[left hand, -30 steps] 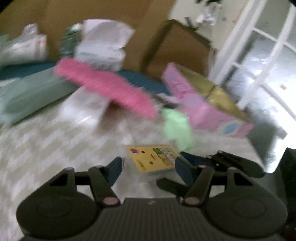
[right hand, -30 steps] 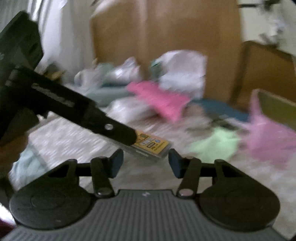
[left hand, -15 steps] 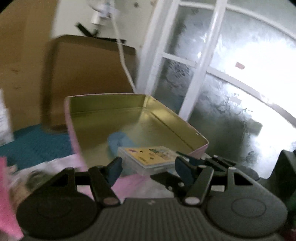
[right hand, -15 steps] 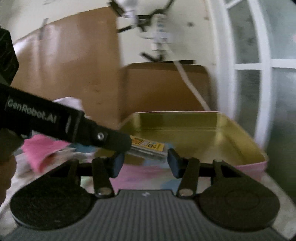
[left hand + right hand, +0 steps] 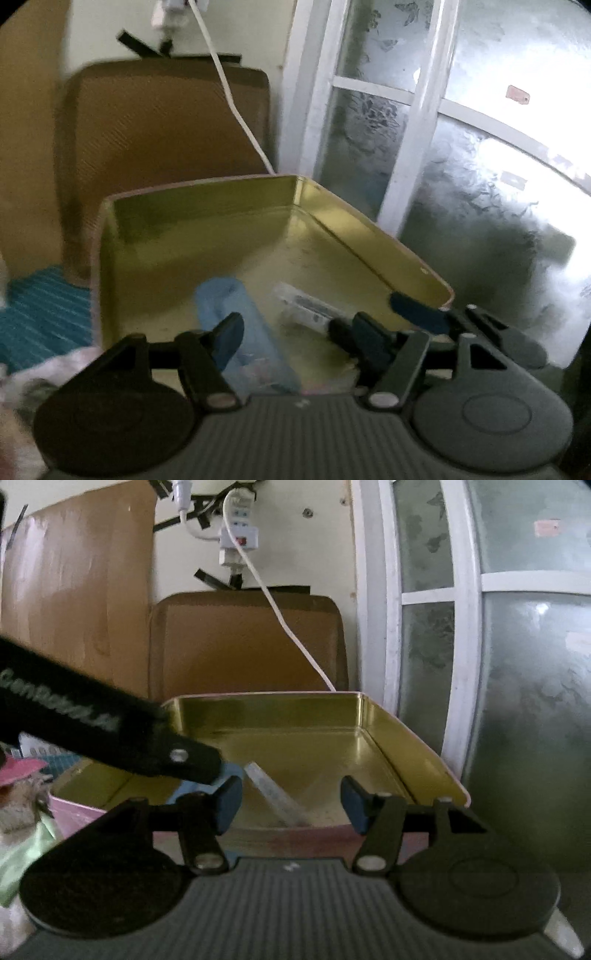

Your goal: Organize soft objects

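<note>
Hovering over an open pink tin [image 5: 424,749] with a gold inside, both grippers point down into it. The left gripper [image 5: 291,328] has its fingers spreading apart, pressing on nothing; the right gripper [image 5: 291,801] is likewise widening, with nothing clamped. A small clear packet [image 5: 275,797] lies loose on the tin's floor, seemingly tilted, though blur makes that unsure. Beside it in the tin rests a rolled blue cloth [image 5: 240,328]. A pink cloth [image 5: 20,768] and a green cloth [image 5: 18,856] lie outside, left of the tin.
</note>
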{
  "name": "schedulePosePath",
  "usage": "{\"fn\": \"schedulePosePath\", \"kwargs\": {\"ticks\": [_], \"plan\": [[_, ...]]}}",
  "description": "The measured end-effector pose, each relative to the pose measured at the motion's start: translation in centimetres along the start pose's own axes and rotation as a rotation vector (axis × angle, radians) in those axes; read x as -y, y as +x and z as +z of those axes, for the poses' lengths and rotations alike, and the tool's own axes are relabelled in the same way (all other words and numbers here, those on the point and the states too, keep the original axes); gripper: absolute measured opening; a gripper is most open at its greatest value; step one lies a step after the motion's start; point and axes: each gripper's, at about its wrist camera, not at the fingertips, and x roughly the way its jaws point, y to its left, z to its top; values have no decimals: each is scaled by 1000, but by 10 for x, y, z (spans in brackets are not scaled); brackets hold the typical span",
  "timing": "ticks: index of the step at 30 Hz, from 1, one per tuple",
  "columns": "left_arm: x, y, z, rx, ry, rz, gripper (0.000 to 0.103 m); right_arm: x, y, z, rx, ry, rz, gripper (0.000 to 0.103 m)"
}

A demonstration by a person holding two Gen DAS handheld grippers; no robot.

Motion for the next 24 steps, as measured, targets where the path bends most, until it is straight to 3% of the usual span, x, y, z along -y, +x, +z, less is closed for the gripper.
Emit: {"fn": "schedulePosePath", "kwargs": {"ticks": [10,17,24], "plan": [[-35,-72,-47,27,57,228,73,-35,-50,-12,28,126,91,62],[-74,-126,-99,18,-26,327,74,-88,-64,-31,-72,177,216,62],[-125,-170,-149,18,-125,435,74,-151,-72,-39,-135,85,319,64]]}}
